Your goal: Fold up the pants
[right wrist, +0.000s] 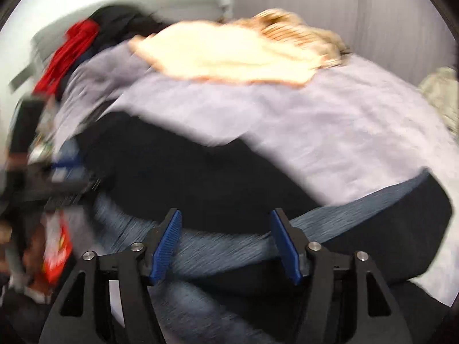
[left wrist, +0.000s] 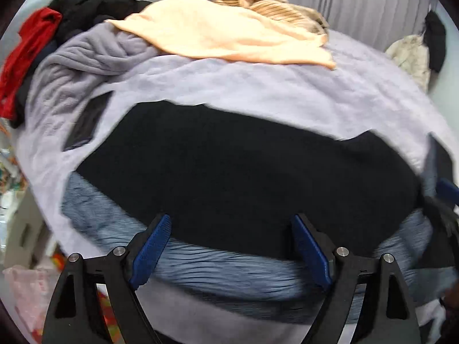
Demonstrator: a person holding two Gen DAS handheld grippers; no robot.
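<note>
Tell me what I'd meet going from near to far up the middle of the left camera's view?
Open left gripper → blue-grey ribbed fabric → black pants → lilac fleece blanket → peach cloth → tan striped garment.

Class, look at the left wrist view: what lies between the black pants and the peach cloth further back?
Only a bare stretch of the lavender blanket separates the black pants from the peach cloth.
</note>
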